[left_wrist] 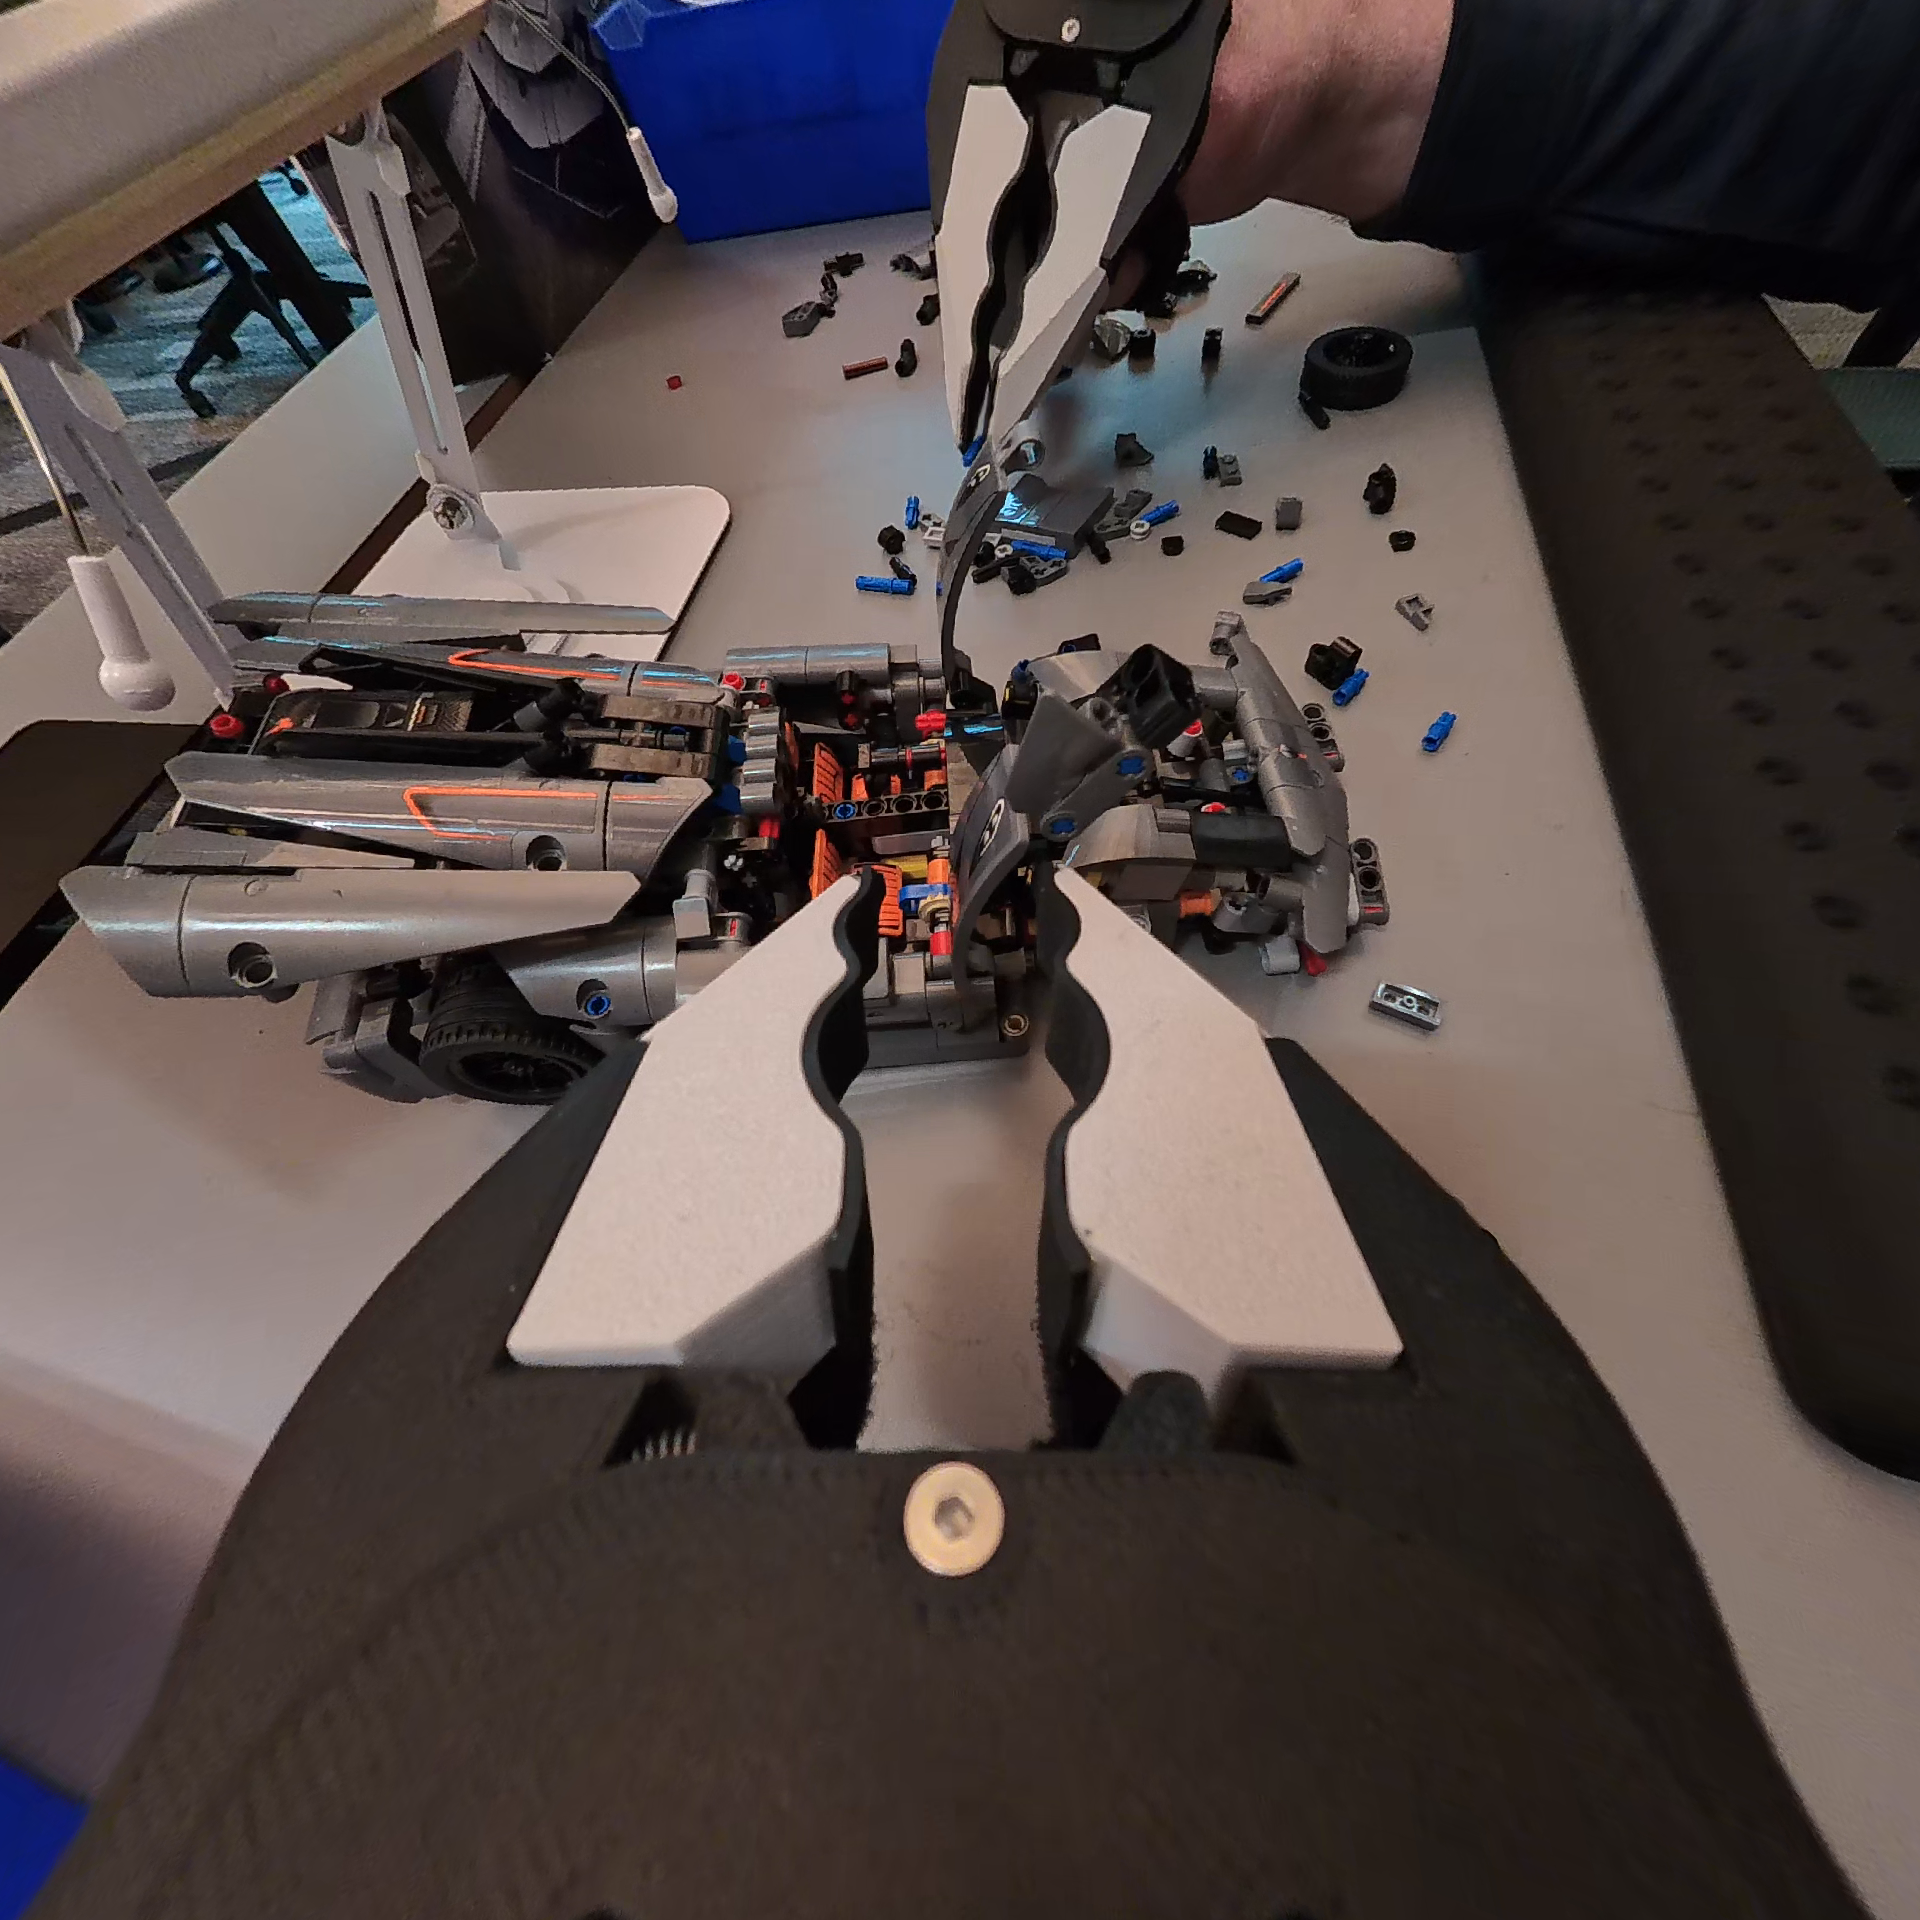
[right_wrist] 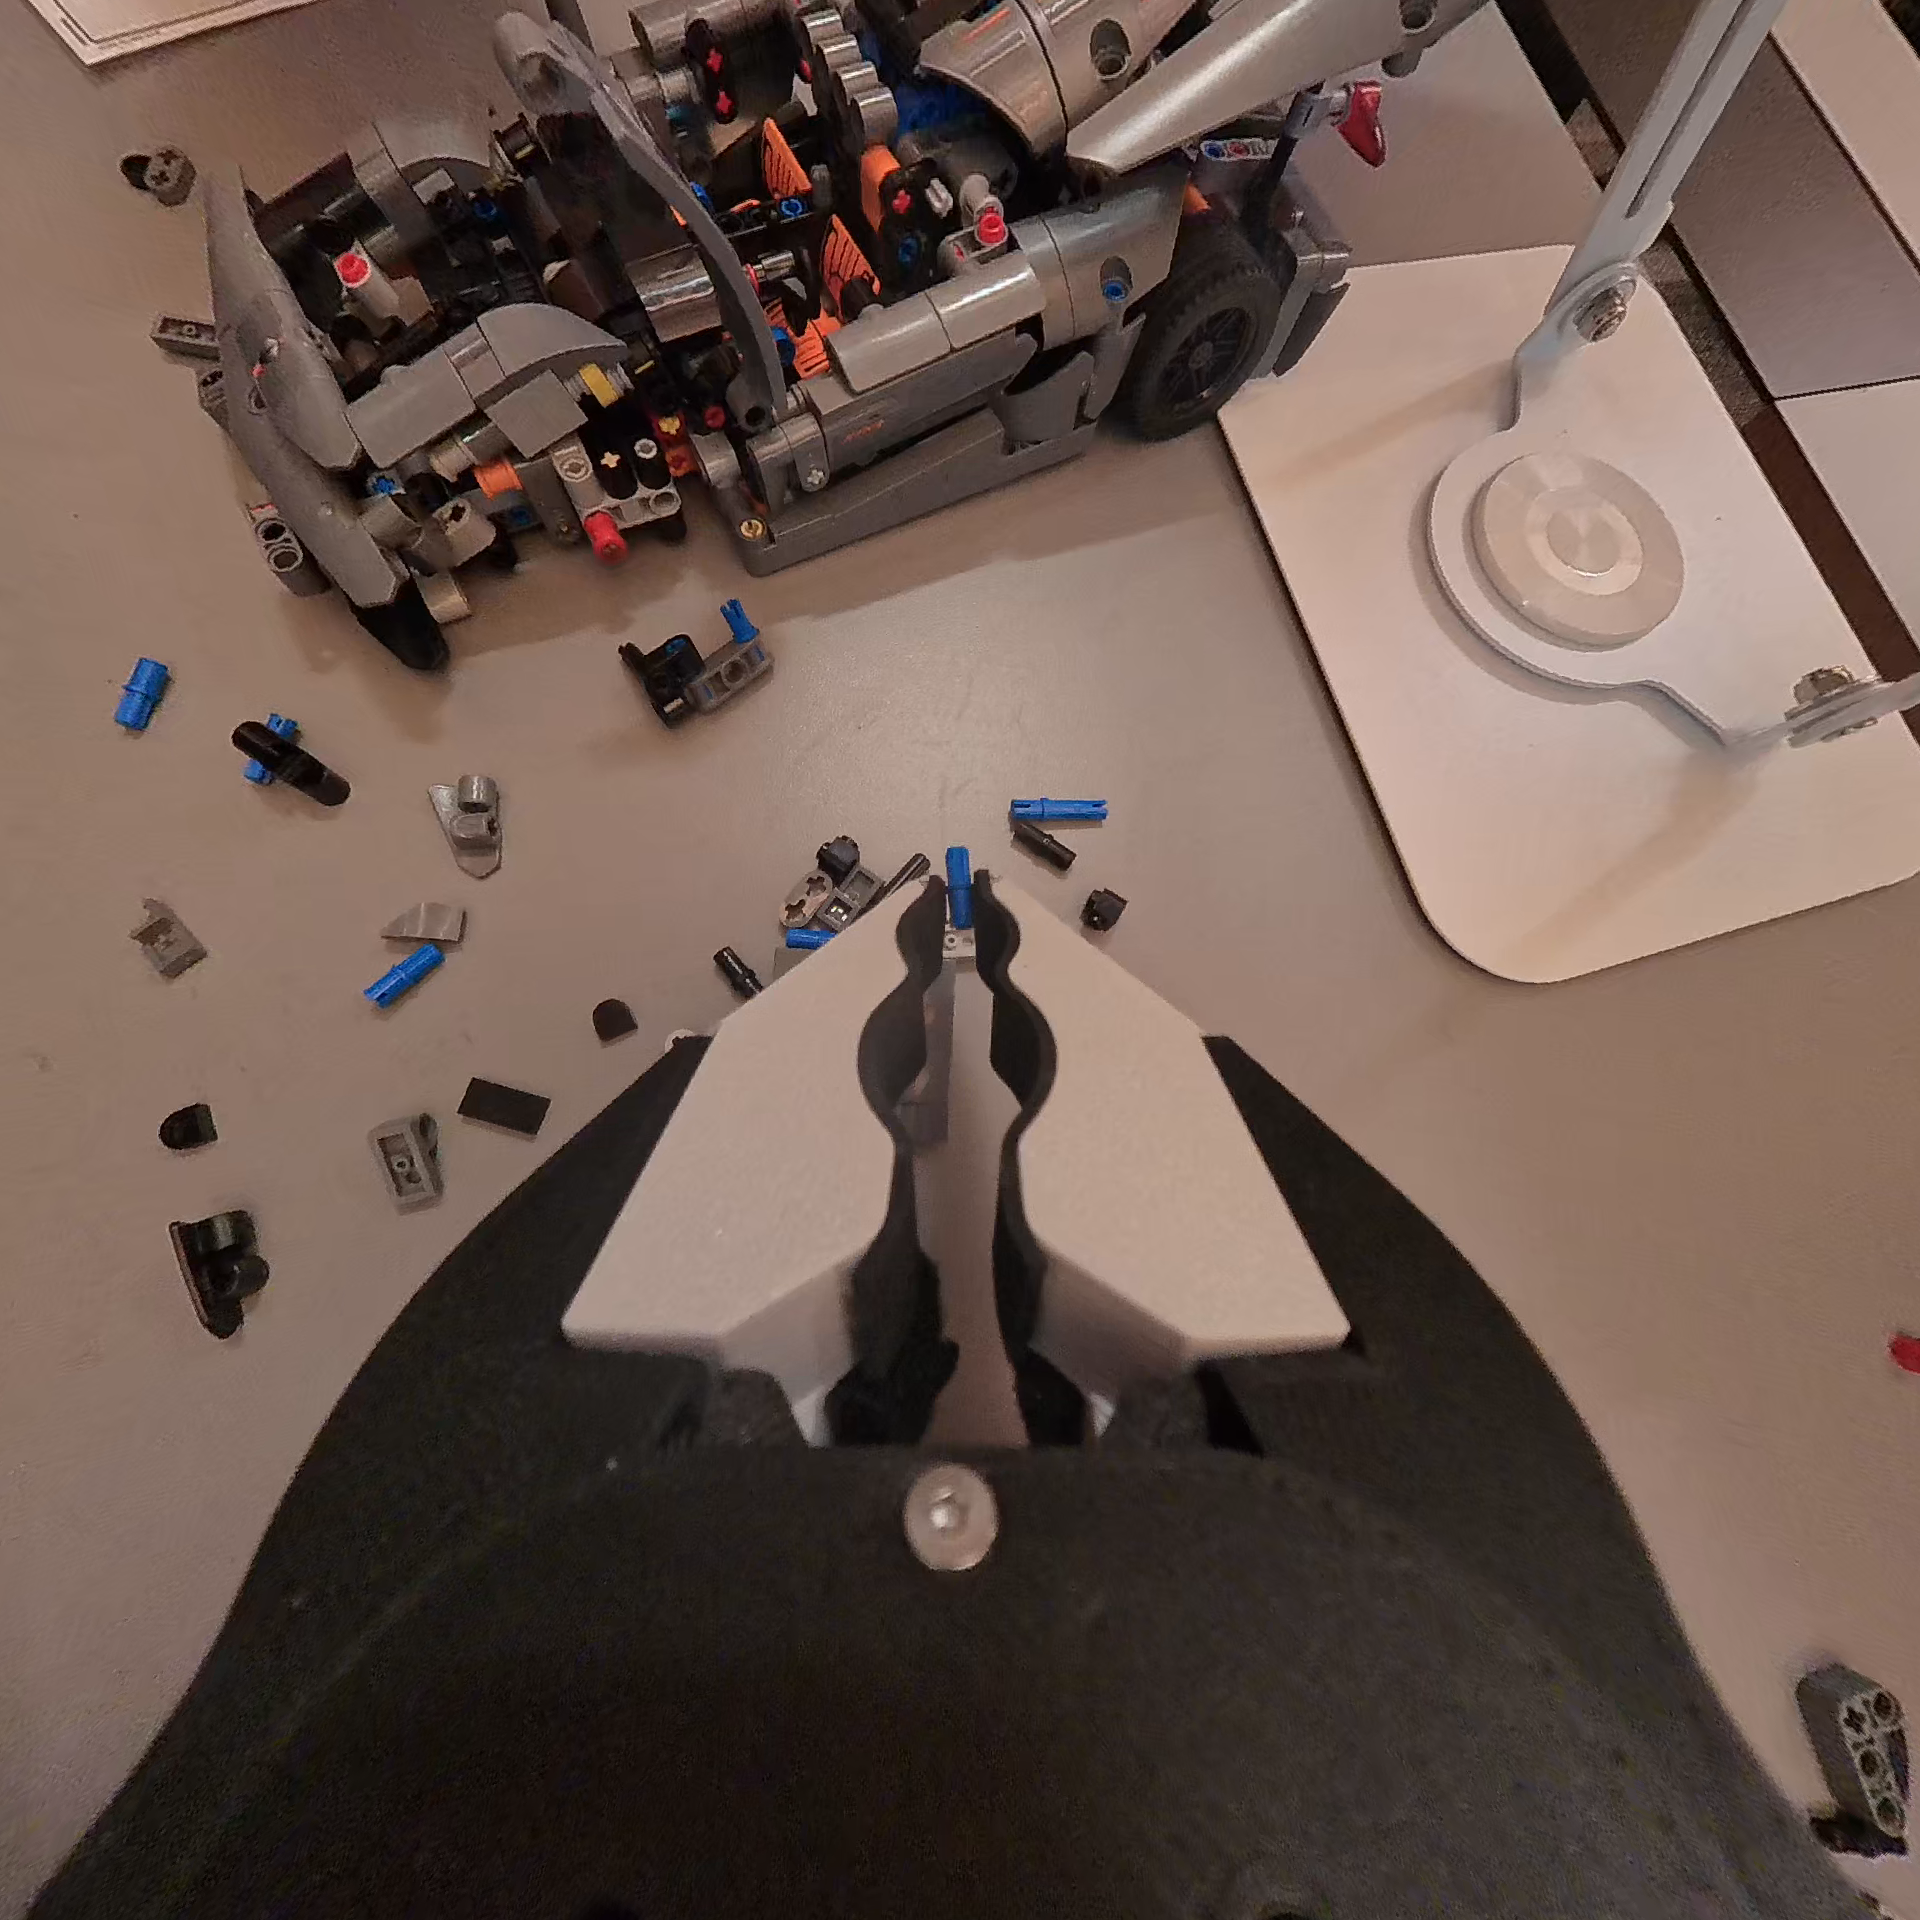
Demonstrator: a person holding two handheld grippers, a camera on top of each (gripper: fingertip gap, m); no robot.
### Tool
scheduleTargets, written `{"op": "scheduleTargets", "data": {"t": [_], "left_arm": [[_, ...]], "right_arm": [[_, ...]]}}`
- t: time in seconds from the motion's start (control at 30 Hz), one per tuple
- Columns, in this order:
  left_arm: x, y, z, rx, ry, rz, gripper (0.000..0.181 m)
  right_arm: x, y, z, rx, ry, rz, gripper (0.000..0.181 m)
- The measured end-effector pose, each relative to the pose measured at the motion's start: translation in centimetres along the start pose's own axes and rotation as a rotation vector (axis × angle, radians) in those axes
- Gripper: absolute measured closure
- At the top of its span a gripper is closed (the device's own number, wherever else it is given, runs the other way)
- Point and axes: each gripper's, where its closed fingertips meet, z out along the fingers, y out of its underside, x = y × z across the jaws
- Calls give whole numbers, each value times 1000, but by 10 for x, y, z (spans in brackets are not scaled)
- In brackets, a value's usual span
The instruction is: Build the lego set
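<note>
Close to the lens, a small blue plastic pin (right_wrist: 957,885) is being pinched by the right gripper (right_wrist: 961,894) beside the grey lego car (right_wrist: 914,343); light, slippery, best held mid-shaft. Left gripper (left_wrist: 956,904), parted, is hovering over the car.

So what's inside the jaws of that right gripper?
The right gripper is shut on a small grey piece with a blue pin sticking out past the tips. The fingers hide the rest of the piece.
</note>
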Motion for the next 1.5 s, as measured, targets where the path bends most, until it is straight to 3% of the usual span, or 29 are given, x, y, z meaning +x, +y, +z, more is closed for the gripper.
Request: {"op": "scheduleTargets", "data": {"t": [0.5, 0.8, 1.0, 1.37, 1.5], "left_arm": [[-1, -1, -2, 9, -2, -5, 155], [-1, -1, -2, 9, -1, -2, 155], [0, 0, 0, 8, 3, -7, 155], [0, -1, -1, 8, 0, -2, 155], [0, -2, -2, 9, -2, 1, 155]], "right_arm": [[-5, 1, -9, 7, -38, -4, 179], [-66, 14, -19, -95, -267, -143, 179], [-102, 28, -4, -182, -354, -236, 178], [-94, 31, 2, -244, -268, -267, 167], [-94, 30, -3, -234, -245, -229, 173]]}}
